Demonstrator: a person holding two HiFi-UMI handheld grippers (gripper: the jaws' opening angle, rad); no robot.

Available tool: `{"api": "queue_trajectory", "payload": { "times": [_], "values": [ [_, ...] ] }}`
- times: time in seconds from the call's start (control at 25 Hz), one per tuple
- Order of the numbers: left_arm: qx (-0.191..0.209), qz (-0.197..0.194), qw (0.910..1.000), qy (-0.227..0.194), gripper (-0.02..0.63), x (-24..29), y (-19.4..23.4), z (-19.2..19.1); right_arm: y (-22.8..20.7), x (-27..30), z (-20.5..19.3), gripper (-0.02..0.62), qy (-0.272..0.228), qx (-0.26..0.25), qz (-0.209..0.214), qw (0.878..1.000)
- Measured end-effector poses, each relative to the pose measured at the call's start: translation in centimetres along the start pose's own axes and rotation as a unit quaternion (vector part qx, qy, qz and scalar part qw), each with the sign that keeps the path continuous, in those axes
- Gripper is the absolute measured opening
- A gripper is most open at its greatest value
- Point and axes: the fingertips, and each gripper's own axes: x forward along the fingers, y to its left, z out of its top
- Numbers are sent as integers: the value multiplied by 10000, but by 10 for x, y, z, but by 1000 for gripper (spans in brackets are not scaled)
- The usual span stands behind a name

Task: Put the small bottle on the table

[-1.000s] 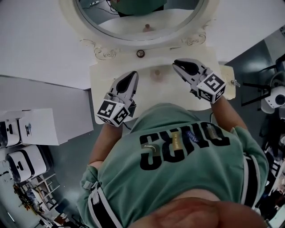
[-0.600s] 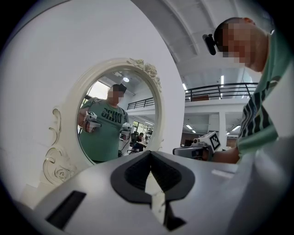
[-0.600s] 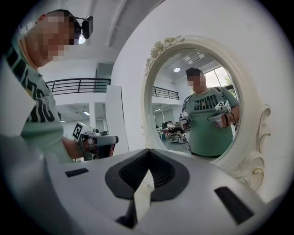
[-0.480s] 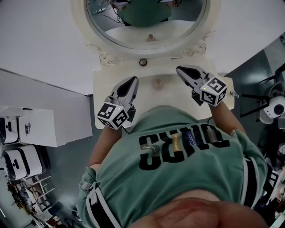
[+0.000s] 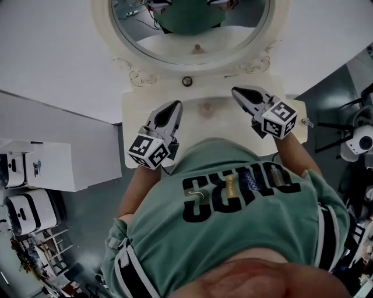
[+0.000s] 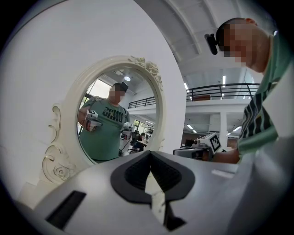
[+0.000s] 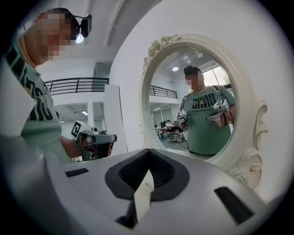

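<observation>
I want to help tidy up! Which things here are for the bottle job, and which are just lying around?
For the job:
small bottle
table
left gripper and right gripper, both shut and empty

Just lying about:
mirror
white box
white device on a stand

The left tongs (image 6: 149,154) and right tongs (image 7: 148,152) have smooth, matt grey shells that look like plastic. Their black pads (image 6: 135,172) are finely ribbed and look rubbery. The mirror (image 5: 192,23) glass is glossy. Its carved frame (image 5: 135,74) is cream with a dull sheen, like the smooth table (image 5: 137,110). The shirt (image 5: 245,233) is soft green cloth with black print. The wall (image 5: 52,52) is plain matt white.
</observation>
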Motion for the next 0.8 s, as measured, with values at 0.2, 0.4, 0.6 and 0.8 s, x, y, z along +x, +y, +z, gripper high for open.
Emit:
{"api": "queue_trajectory", "payload": {
  "times": [0.2, 0.4, 0.6, 0.8],
  "values": [
    [-19, 14, 10000, 0, 9, -1, 0, -1, 1, 1, 0, -6, 14, -87, -36, 10000],
    [-33, 3, 10000, -3, 8, -2, -1, -2, 3, 0, -2, -6, 69, -178, -44, 9998],
    [-52, 24, 10000, 0, 9, -5, -2, -3, 5, -2, -3, -6, 80, -186, -49, 9998],
    [-65, 9, 10000, -6, 9, -6, -3, -3, 7, -2, -2, -6, 90, -224, -49, 9997]
  ]
}}
